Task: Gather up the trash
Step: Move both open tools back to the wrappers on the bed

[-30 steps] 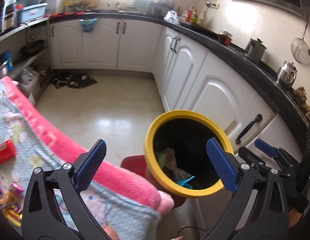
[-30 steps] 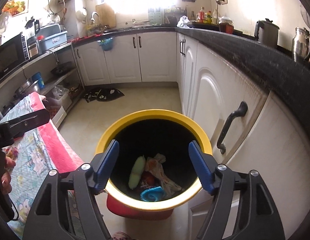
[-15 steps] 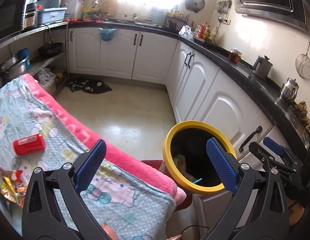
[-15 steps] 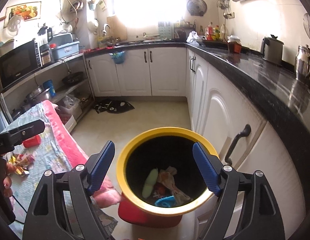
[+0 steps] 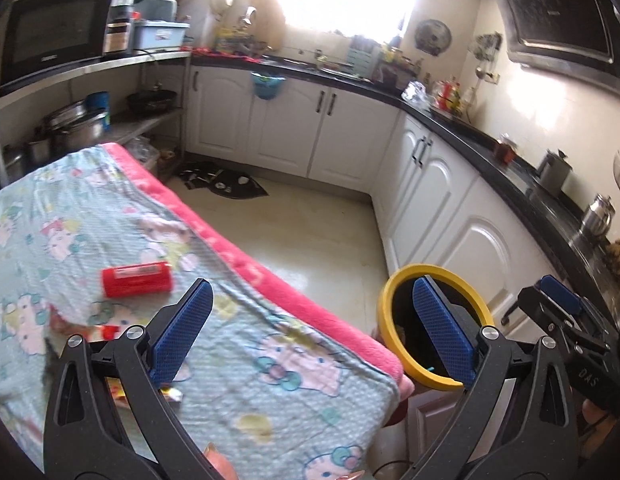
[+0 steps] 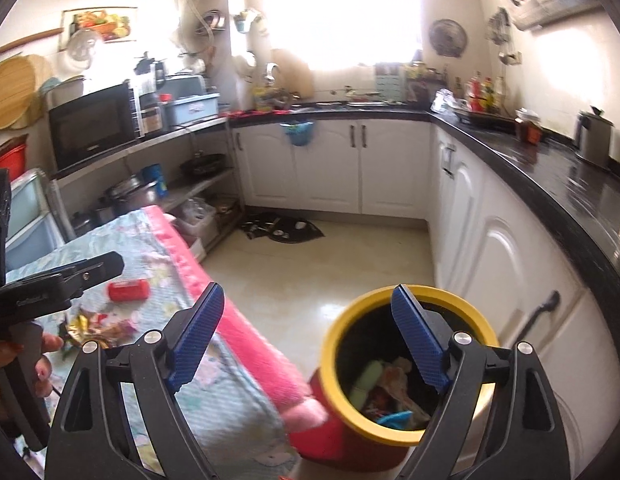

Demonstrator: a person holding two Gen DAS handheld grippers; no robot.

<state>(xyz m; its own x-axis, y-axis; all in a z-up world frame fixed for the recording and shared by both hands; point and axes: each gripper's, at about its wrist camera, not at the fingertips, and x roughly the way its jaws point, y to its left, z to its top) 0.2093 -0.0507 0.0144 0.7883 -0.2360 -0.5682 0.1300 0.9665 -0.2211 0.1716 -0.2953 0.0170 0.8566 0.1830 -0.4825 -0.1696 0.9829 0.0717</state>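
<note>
My left tool (image 5: 310,332): handles cut off by bottom frame edge. Crumpled wrappers (image 5: 110,330) at lower left mostly hidden behind its left arm; kind unreadable. Red can (image 5: 136,280) label blurred. Yellow-rimmed bin (image 5: 389,344): inside dark, right finger covers part of opening. From right wrist view, bin (image 6: 341,344) near rim motion-blurred, contents (image 6: 383,392) partly behind my right tool (image 6: 306,338) finger. Table cloth (image 6: 150,240) cut off at lower left.

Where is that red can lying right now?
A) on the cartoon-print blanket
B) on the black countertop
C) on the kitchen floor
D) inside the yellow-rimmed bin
A: the red can lies on its side on the cartoon-print blanket, well left of the yellow-rimmed bin, and neither hand-held gripper touches it.
</note>
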